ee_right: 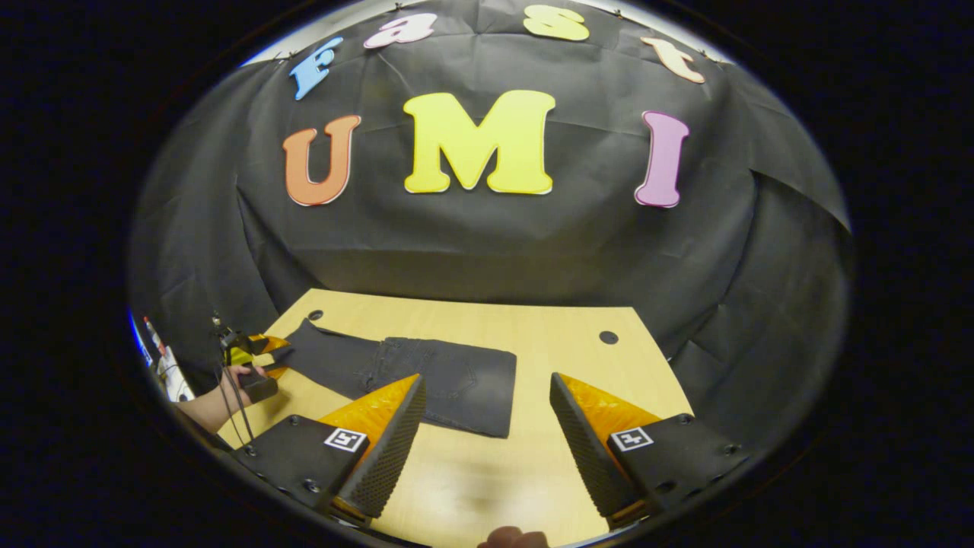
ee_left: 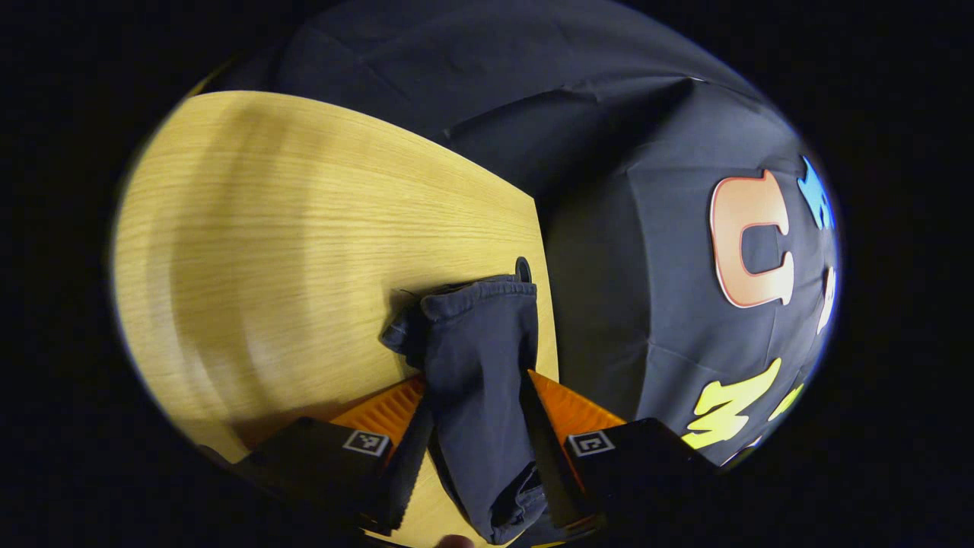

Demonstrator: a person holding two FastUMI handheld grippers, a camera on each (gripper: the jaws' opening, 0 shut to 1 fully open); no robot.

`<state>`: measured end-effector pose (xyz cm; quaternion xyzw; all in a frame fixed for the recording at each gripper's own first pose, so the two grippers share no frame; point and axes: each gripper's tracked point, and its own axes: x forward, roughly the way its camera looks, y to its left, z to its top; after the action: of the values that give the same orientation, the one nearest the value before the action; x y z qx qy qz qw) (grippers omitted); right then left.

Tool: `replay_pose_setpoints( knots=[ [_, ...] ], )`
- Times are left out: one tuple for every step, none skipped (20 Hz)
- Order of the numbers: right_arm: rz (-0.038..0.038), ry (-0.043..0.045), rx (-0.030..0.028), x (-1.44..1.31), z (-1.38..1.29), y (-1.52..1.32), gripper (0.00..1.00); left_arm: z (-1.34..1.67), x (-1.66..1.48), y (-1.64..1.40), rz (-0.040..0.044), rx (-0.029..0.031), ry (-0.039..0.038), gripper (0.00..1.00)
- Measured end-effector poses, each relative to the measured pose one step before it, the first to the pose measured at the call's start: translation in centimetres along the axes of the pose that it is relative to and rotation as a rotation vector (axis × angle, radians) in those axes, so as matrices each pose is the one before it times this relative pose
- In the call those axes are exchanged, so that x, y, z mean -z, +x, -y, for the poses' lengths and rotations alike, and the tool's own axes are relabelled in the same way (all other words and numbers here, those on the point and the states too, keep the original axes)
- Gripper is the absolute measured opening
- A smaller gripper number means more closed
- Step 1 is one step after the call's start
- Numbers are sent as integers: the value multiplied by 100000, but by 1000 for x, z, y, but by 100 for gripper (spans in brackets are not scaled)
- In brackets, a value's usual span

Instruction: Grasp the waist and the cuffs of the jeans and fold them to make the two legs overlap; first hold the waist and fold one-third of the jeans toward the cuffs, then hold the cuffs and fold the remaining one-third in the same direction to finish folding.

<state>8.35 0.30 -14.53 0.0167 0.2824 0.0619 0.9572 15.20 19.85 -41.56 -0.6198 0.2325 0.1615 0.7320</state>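
The jeans (ee_right: pixel 426 377) lie on the table (ee_right: pixel 533 457) with the waist third apparently folded over, so the cuff fold is in hand. The left gripper (ee_left: pixel 478 426) is clamped on the cuffs; the right gripper (ee_right: pixel 487 434) hovers, jaws apart (holding nothing). Next, carry the cuffs over the folded part.

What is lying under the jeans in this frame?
The wooden table lies under the jeans, bare on both sides. The tabletop beneath the denim is covered. The left gripper clamps the cuff end; whether that end touches the table cannot be told.
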Motion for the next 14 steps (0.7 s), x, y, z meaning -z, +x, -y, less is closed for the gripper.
replay_pose_setpoints(
  knots=[
    [26, 698, 654, 33, 418, -256, 100, -56, -107, 164, 644, 69, -86, 67],
    [141, 461, 671, 110, 339, -213, 100, -539, 224, 395, -216, -1472, 1005, 60],
    [136, 251, 920, 133, 578, -456, 100, -818, 89, 312, 545, -3254, 1144, 54],
    [146, 276, 597, 74, 332, -287, 100, 8, -146, 168, 671, -958, -537, 43],
    [-17, 236, 832, 349, 466, -276, 100, 86, 137, -114, 548, -209, 888, 31],
    [330, 50, 1025, 54, 494, -353, 100, 200, -33, -346, 639, 706, 1806, 13],
    [489, 5, 877, 114, 436, -417, 100, 735, -74, -263, 999, 1692, 1630, 11],
    [948, -128, 1157, -21, 483, -427, 99, 981, -157, -313, 983, 2212, 2220, 8],
    [1172, 399, 711, -127, 374, -393, 100, 1091, 67, -318, 611, 1556, 3899, 7],
    [1347, 736, 424, -199, 250, -390, 100, 1251, 135, -299, 127, 1702, 4988, 7],
    [829, 872, 167, -167, 445, -293, 100, 1307, -34, -391, 6, 2335, 4890, 7],
    [580, 656, -46, 9, 288, -510, 100, 1568, -59, -248, 80, 2743, 4975, 7],
    [838, 466, 87, 192, 481, -468, 100, 1500, 32, -259, 80, 2165, 4990, 6],
    [875, 515, 280, -15, 335, -543, 100, 1461, -14, -287, 222, 2079, 4580, 6]
  ],
)
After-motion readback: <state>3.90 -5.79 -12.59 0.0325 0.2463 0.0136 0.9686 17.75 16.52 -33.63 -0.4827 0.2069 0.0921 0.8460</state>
